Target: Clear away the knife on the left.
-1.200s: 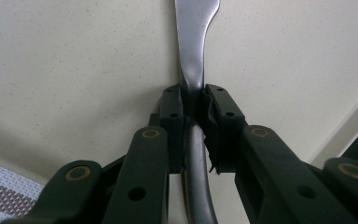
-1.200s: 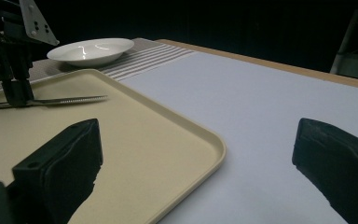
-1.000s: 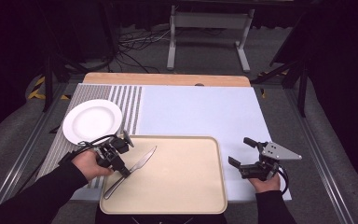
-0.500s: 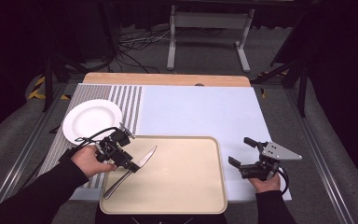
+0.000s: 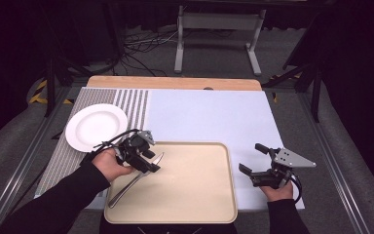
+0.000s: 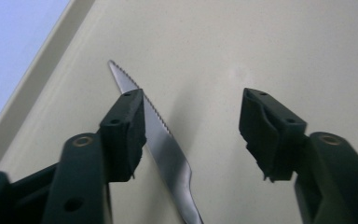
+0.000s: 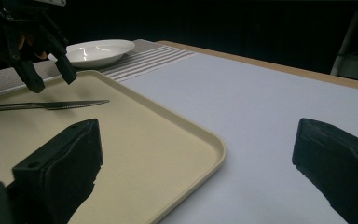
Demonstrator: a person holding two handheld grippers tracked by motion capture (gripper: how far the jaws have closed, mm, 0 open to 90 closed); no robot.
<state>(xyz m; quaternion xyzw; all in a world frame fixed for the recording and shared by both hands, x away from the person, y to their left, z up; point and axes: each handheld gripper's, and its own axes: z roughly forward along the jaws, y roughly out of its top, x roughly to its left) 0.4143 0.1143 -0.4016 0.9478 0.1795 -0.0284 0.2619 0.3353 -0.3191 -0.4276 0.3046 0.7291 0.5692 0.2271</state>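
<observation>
Readable text: none on any surface in the three views.
Tray (image 5: 195, 195): plain beige, no label or brand.
Plate (image 5: 95, 126): plain white, unmarked.
Knife (image 6: 168, 144): bare metal blade, no stamp legible.
Left hand-held gripper (image 6: 191, 126): black jaws, screw holes but no lettering.
Right hand-held gripper (image 5: 253, 161): grey plate on top with small holes, no numbers legible.
Worktop (image 5: 209, 117): white sheet and a striped mat, no signs.
</observation>
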